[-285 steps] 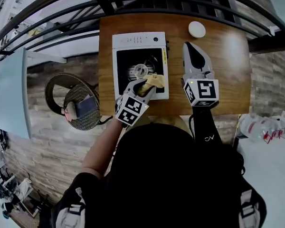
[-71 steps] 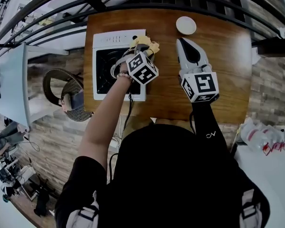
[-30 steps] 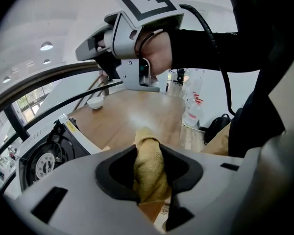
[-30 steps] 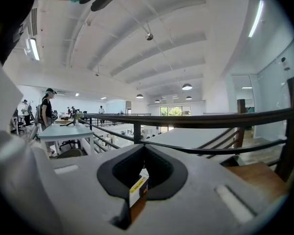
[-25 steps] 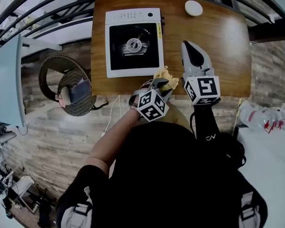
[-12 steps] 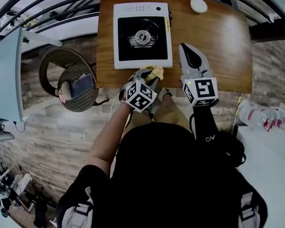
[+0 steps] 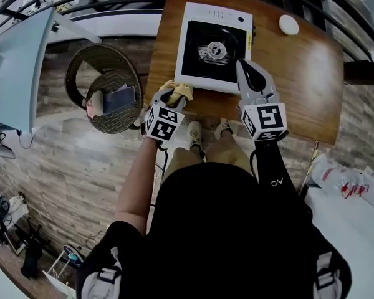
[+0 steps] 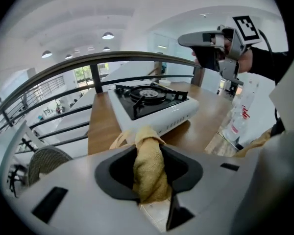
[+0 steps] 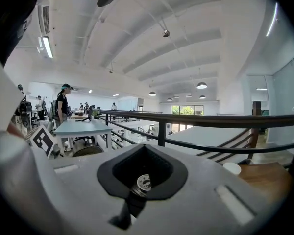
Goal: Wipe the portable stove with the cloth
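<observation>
The white portable stove (image 7: 215,48) with its black burner top sits on the wooden table (image 7: 305,80). My left gripper (image 7: 170,96) hangs at the table's near edge, just off the stove's front left corner, shut on a yellow cloth (image 7: 179,91). In the left gripper view the cloth (image 8: 148,168) is a folded wad pinched between the jaws, with the stove (image 8: 152,99) beyond it. My right gripper (image 7: 245,66) is shut and holds nothing. It hovers over the stove's front right corner, and it shows raised in the air as the right gripper (image 8: 208,39) in the left gripper view.
A small white dish (image 7: 288,24) lies on the table right of the stove, also seen as the dish (image 9: 231,168). A wicker chair (image 7: 106,83) with a dark item on its seat stands left of the table. A dark railing (image 9: 201,121) runs behind the table.
The left gripper has carried the cloth off the stove and leftward along the table's near edge. The right gripper stays shut and now sits over the stove's front right corner.
</observation>
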The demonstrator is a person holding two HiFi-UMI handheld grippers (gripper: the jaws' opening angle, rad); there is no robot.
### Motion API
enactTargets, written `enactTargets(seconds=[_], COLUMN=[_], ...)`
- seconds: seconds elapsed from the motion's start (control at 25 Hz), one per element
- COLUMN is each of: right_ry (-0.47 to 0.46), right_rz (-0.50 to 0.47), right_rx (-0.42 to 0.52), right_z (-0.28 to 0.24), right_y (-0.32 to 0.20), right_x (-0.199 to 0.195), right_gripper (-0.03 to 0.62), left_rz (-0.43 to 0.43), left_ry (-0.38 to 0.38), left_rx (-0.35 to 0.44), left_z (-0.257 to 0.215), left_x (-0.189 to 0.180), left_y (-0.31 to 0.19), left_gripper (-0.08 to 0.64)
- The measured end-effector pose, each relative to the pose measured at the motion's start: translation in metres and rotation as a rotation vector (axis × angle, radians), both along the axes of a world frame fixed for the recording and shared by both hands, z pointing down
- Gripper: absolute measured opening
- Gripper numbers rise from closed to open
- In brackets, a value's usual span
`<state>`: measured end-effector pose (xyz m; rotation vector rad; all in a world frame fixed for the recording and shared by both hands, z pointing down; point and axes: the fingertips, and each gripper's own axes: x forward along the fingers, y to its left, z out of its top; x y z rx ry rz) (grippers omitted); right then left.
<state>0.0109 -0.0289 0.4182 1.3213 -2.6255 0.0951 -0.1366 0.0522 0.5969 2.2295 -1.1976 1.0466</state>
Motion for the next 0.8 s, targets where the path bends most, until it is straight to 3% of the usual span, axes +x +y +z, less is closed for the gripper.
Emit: enactTargets(seconds=[0.12,0.4,0.8], right_ry=[-0.001,-0.007,-0.022], right_rz=[-0.01,0.004,0.059], right_rx=[0.003,0.029,0.11], right_z=[-0.001,-0.012,-0.051], right_y=[0.001,0.004,0.002], right_x=[-0.008,-0.011,0.001], right_gripper=[0.002,0.002,0.002], left_rz=[-0.04,-0.017,0.02], left_ry=[-0.002,0.013,0.046], left_rx=[-0.002,0.076,0.302], left_z=[-0.003,-0.037,-0.137], left_x=[-0.015,-0.014,-0.004], left_y=[0.005,-0.002,-0.046], left_gripper=[0.127,0.127,0.127])
